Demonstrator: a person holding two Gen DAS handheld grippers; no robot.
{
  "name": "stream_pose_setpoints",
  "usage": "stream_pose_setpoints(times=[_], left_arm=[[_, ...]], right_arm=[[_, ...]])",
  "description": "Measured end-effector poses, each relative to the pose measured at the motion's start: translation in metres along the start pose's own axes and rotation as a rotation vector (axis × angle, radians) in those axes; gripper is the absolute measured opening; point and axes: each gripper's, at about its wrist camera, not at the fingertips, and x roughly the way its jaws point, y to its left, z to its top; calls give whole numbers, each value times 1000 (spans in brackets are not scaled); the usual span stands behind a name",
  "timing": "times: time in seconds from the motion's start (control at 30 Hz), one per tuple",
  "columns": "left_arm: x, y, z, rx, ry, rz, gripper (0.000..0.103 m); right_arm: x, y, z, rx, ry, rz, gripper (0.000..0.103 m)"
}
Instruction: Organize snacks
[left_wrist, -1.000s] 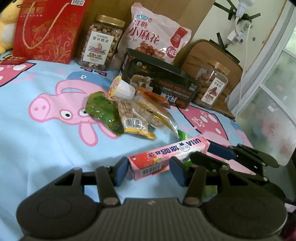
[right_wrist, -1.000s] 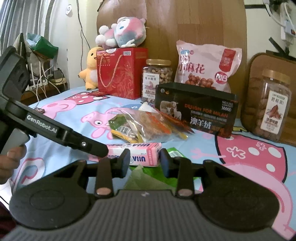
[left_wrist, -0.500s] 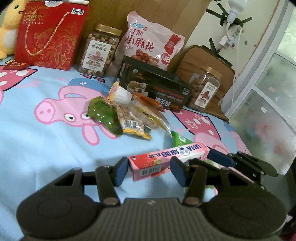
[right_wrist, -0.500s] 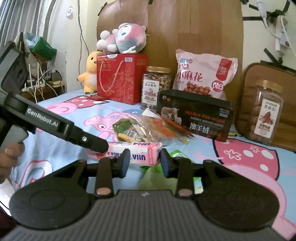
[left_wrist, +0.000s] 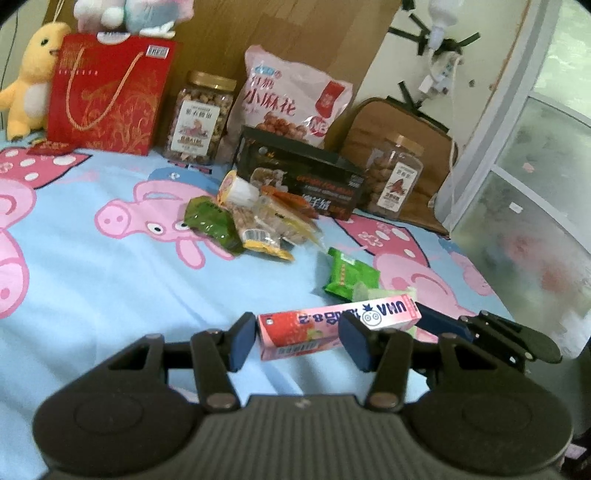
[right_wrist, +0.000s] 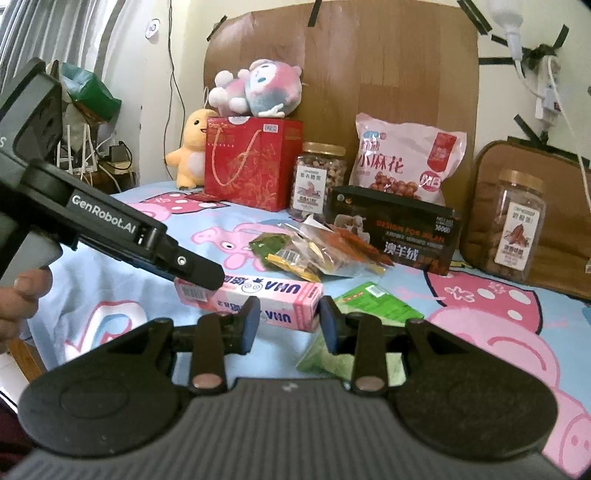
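Note:
A long pink candy box (left_wrist: 332, 321) hangs just above the bed, held at both ends. My left gripper (left_wrist: 299, 339) is shut on its strawberry-printed end, the blue pads against its sides. In the right wrist view my right gripper (right_wrist: 290, 321) is shut on the other end of the candy box (right_wrist: 273, 291), and the left gripper (right_wrist: 199, 275) reaches in from the left over the barcode end. The right gripper (left_wrist: 443, 323) shows at the right edge of the left wrist view. A hand (right_wrist: 22, 295) holds the left gripper's handle.
A green packet (left_wrist: 351, 277) lies just beyond the box, and a pile of small snack packets (left_wrist: 258, 221) lies farther back. Behind stand a black box (left_wrist: 303, 177), two nut jars (left_wrist: 199, 118) (left_wrist: 395, 173), a pink bag (left_wrist: 288, 107) and a red gift bag (left_wrist: 107, 99).
Both grippers have drawn back from the snack pile with the candy box held between them. The green packet has come into view beyond the box. Neither grip has changed.

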Motion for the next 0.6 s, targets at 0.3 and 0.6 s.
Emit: stream_pose_setpoints(times=[0.3,0.6], left_arm=[[-22,-19,-8,41,-46,-1,49],[-29,-29,-11,63,-61,1,49]], right_arm=[[-25,7,-2,3,-47,-23,38],[-36,8,-5,4,-78,-36,38]])
